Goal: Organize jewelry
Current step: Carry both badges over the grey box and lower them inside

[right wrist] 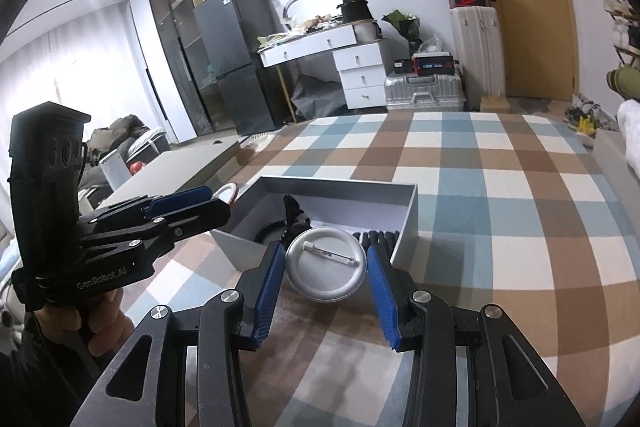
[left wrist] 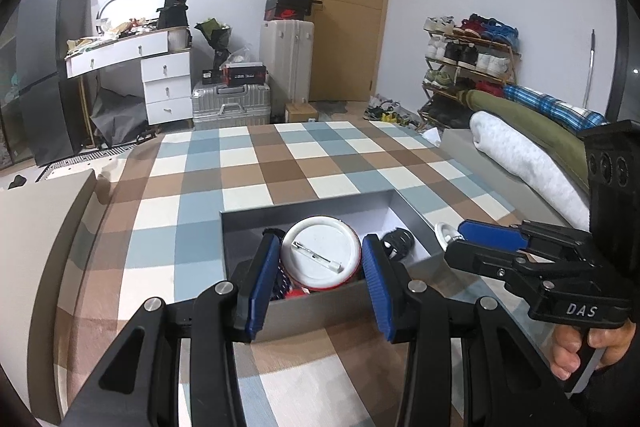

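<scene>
My left gripper [left wrist: 320, 243] is shut on a round pin badge with a red rim [left wrist: 320, 255], its white back and pin facing me, held over the near end of an open grey box [left wrist: 304, 209]. A black watch [left wrist: 398, 243] lies inside the box. In the right wrist view my right gripper [right wrist: 326, 251] is shut on a silver pin badge [right wrist: 326, 275] just in front of the grey box [right wrist: 340, 183], which holds a black beaded bracelet [right wrist: 272, 227]. The right gripper [left wrist: 452, 239] hovers beside the box's right wall. The left gripper [right wrist: 220, 203] hovers at its left corner.
The box rests on a checked blue, brown and white cover [left wrist: 248, 163]. A rolled white blanket [left wrist: 520, 163] lies at the right edge. A flat grey surface [right wrist: 180, 167] borders the left side. Suitcases [left wrist: 232, 105] and a white dresser [left wrist: 168, 87] stand beyond.
</scene>
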`<state>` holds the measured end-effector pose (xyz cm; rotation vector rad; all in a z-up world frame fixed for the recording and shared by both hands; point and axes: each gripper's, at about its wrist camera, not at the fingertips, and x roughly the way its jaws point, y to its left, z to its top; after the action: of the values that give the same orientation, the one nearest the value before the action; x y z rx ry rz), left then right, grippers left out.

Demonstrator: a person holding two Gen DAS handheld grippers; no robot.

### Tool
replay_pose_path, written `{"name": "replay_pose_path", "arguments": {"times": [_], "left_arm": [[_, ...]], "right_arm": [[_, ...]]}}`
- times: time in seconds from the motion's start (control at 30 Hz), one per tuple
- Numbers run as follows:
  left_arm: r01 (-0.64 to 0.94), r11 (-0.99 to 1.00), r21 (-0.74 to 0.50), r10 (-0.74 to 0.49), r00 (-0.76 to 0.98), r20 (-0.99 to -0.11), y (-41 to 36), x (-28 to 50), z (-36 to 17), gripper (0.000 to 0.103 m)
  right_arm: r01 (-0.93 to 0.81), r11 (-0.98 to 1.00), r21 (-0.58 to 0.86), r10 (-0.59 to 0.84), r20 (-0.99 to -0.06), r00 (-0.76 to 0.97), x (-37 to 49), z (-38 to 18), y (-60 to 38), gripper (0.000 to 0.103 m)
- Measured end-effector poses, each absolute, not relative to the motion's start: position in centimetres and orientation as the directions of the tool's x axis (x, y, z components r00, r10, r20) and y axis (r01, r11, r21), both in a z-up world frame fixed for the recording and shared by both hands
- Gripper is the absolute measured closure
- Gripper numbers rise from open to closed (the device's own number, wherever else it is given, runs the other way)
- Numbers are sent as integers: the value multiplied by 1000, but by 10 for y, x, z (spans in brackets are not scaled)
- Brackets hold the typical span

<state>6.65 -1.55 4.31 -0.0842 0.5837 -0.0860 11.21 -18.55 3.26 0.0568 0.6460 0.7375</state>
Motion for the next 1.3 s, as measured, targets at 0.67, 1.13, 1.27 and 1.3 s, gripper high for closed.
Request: {"name": "replay_pose_path", "arguments": {"times": [0.67, 1.13, 1.27, 1.3], "left_arm": [[-9, 999, -52, -24, 796, -605, -8, 96, 23, 66], [-39, 999, -18, 19, 778, -628, -8, 107, 13, 66], [-42, 999, -13, 24, 772, -635, -8, 109, 11, 66], [-41, 999, -8, 26, 773, -634, -9, 109, 11, 66]], "right_arm": [[-611, 742, 276, 643, -547, 535, 139, 28, -161, 61], [-597, 755, 271, 624, -576, 528, 151, 18, -155, 61], [-593, 757, 273, 622, -579, 527, 154, 18, -153, 61], [-593, 758, 273, 621, -579, 528, 154, 17, -153, 61]]}}
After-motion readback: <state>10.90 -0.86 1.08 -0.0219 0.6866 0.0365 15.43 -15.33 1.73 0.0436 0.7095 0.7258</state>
